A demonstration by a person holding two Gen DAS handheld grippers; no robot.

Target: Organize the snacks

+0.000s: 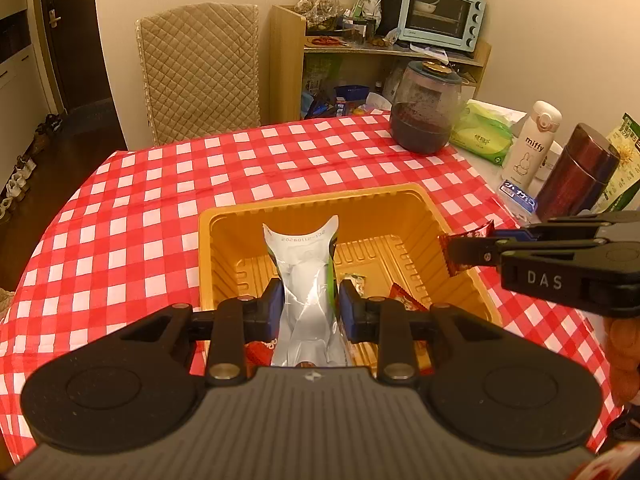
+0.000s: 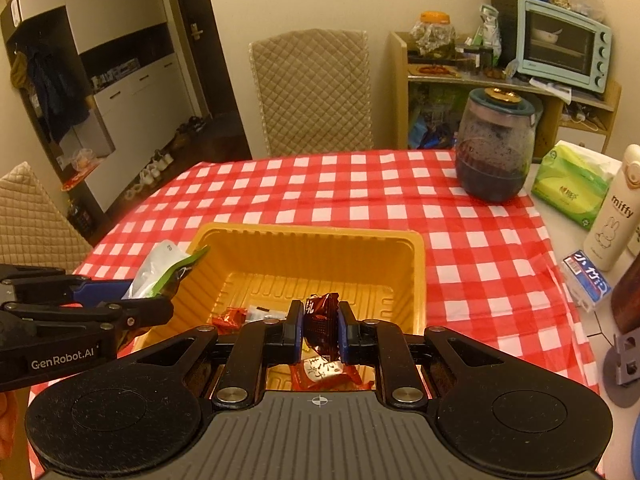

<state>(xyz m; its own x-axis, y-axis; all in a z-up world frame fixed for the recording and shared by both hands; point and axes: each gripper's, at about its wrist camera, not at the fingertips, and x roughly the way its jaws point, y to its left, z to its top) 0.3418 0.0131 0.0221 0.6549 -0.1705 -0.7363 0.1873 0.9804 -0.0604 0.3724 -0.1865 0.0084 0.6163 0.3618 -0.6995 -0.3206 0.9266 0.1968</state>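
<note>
Over the yellow tray (image 1: 408, 200), the left gripper (image 1: 309, 304) is clamped on a silver pouch with a green edge (image 1: 304, 264), which stands upright between its blue pads above the tray's near-left part. At the tray's right wall, the right gripper (image 2: 319, 326) is closed tight on a small dark red snack packet (image 2: 320, 316), held above the tray's near edge. Inside the tray, on its ribbed floor, lie a few small packets: an orange-red one (image 2: 230, 316), a pale one (image 2: 258, 313) just beside it, and a red and white one (image 2: 320, 372) under the right gripper. Beyond the tray, on the red checked table (image 1: 160, 200), a dark glass jar (image 1: 424, 112) stands at the far right corner, with a green tissue pack (image 1: 484, 132) and a white bottle (image 1: 530, 146) further right.
</note>
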